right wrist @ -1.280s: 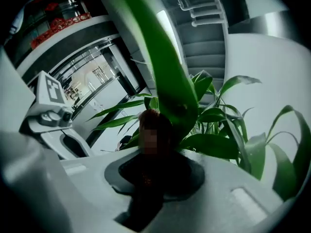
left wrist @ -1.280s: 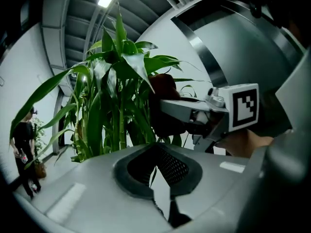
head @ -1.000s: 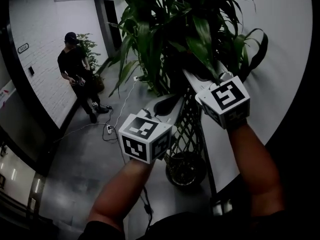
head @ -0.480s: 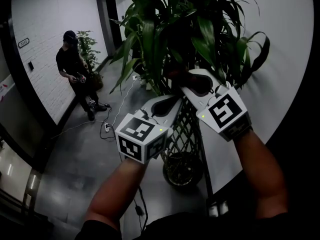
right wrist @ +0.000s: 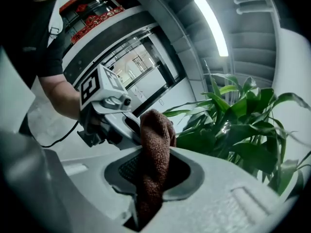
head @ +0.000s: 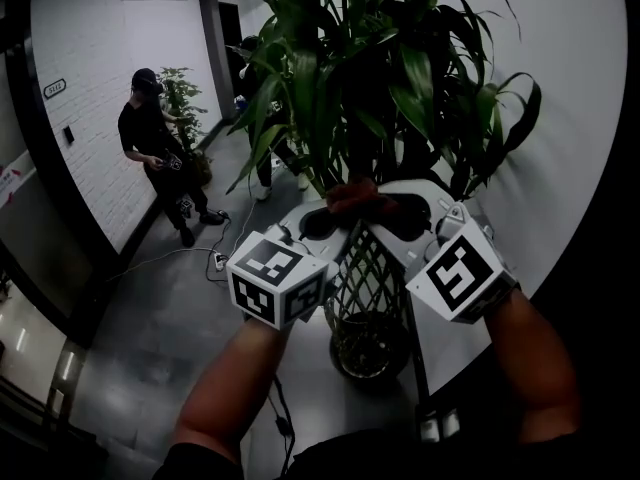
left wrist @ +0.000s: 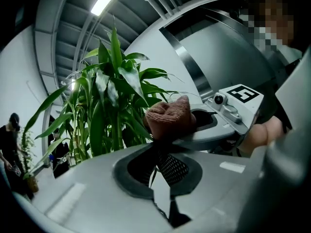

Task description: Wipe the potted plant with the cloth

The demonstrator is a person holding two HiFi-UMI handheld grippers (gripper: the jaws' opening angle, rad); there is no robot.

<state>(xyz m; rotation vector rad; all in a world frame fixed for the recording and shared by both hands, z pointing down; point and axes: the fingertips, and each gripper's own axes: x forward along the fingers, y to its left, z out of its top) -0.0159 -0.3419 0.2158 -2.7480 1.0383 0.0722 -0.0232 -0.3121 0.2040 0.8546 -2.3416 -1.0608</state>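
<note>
One potted plant [head: 330, 78]: stems upright, lower leaves just above and beyond both grippers' tips.
Right gripper [head: 378, 206]: below the plant's foliage, jaws clamped on the cloth; likely the one to reach the leaves.
Left gripper [head: 325, 218]: alongside, jaws fully together, holding nothing.
Cloth [head: 353, 196]: bunched, pointing up toward the plant's leaves.

Leaves [head: 400, 78] crowd ahead; floor [head: 170, 338] left seemingly open.
</note>
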